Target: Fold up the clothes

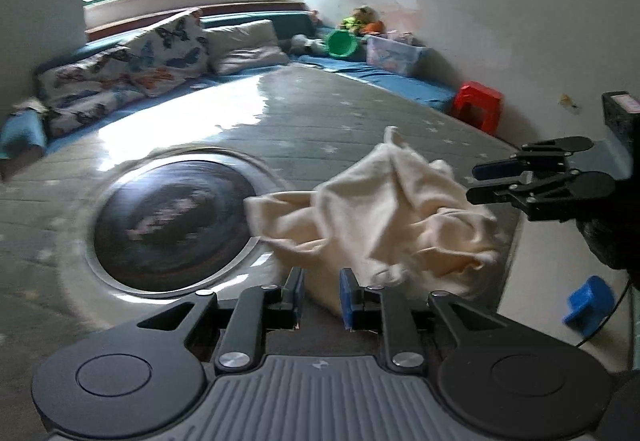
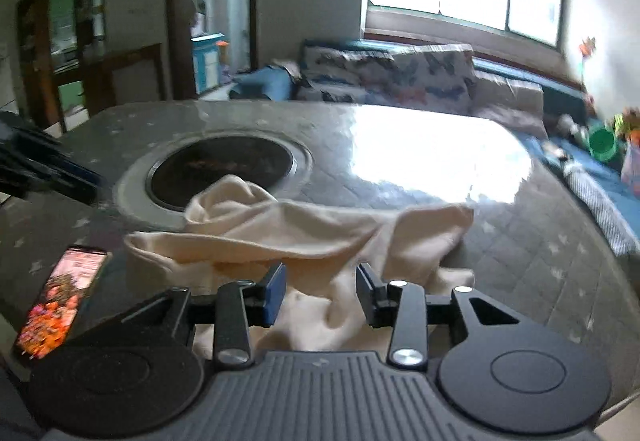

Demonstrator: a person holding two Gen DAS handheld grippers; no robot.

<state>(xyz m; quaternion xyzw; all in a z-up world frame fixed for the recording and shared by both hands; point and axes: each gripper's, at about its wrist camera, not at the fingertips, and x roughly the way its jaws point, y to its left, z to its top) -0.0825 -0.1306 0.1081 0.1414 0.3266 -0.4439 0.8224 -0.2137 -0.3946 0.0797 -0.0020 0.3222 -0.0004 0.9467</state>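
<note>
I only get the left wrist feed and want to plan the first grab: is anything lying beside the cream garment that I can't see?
Observer: Yes, a phone with its screen lit lies on the table, left of the cream garment.
Operator: Is the right gripper open?
Observer: The right gripper is open, with cloth between its fingers.
Operator: Does the garment touch the dark round inset?
Observer: Its bunched end overlaps the inset's near rim.

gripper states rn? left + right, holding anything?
Left gripper: open, empty, at the edge of the cream garment.
Right gripper: open, garment lies between the fingers, not clamped.
</note>
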